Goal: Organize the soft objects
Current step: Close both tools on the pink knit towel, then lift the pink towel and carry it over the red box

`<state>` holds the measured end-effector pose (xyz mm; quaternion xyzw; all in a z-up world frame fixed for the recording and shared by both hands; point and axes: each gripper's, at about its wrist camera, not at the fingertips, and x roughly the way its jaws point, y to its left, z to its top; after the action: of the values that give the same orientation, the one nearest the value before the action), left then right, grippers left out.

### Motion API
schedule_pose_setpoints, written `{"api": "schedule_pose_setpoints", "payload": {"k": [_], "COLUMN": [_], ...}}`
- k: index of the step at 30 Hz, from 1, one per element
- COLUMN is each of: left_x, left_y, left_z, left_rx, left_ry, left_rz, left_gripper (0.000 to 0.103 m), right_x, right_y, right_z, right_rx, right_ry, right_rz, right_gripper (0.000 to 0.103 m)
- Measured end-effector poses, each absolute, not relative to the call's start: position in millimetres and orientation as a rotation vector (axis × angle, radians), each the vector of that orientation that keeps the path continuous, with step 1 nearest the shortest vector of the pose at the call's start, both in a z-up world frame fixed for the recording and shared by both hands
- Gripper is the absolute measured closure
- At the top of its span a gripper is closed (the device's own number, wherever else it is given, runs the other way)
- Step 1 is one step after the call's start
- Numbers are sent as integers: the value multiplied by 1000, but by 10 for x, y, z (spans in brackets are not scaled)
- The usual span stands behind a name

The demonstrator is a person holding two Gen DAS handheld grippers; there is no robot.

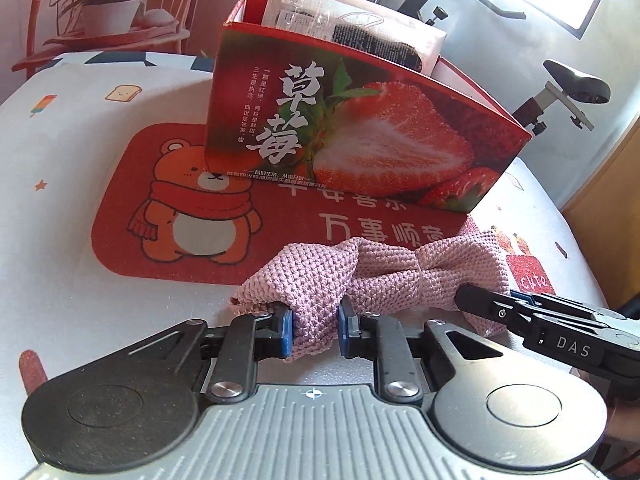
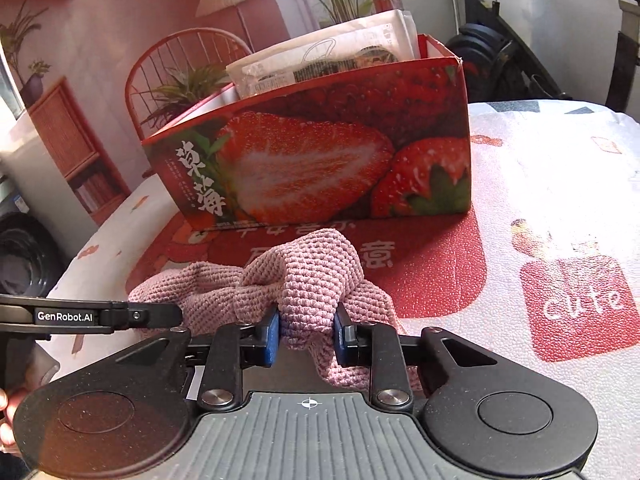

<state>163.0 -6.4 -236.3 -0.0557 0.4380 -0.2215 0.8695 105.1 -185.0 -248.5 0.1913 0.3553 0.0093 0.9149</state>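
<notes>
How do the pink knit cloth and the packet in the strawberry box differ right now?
The pink knit cloth lies bunched on the red mat, outside the strawberry box; the white packet stands inside it. The cloth is clamped by both hand-held grippers, left and right; the packet is untouched.

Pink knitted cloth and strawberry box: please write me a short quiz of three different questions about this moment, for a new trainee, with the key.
1. True or false: both grippers are closed on the pink knitted cloth.
2. Multiple choice: the strawberry box stands A) on the red bear mat, B) on the floor, C) on a chair.
3. Fill in: the box already holds a white ____.

Key:
1. True: left gripper and right gripper each pinch a fold.
2. A.
3. Packet, standing above the rim.
</notes>
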Motion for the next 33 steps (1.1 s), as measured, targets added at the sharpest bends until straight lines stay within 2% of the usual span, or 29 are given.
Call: {"api": "schedule_pose_setpoints", "payload": {"k": [21, 27, 33], "left_x": [1255, 1480, 1920], "left_y": [50, -9, -124], "left_z": [-1792, -1433, -1036], "left_rx": [-142, -112, -115], "left_ry": [734, 648, 540], "left_rz": [-490, -496, -497], "left_gripper": [81, 81, 81], "right_x": [743, 973, 1587], "right_y": [-1773, -1872, -2102], "right_z": [-1998, -1670, -1273], "right_rx": [336, 305, 276], "right_ry": [598, 549, 512], "right_rz": [47, 77, 90], "right_gripper": [80, 80, 80]}}
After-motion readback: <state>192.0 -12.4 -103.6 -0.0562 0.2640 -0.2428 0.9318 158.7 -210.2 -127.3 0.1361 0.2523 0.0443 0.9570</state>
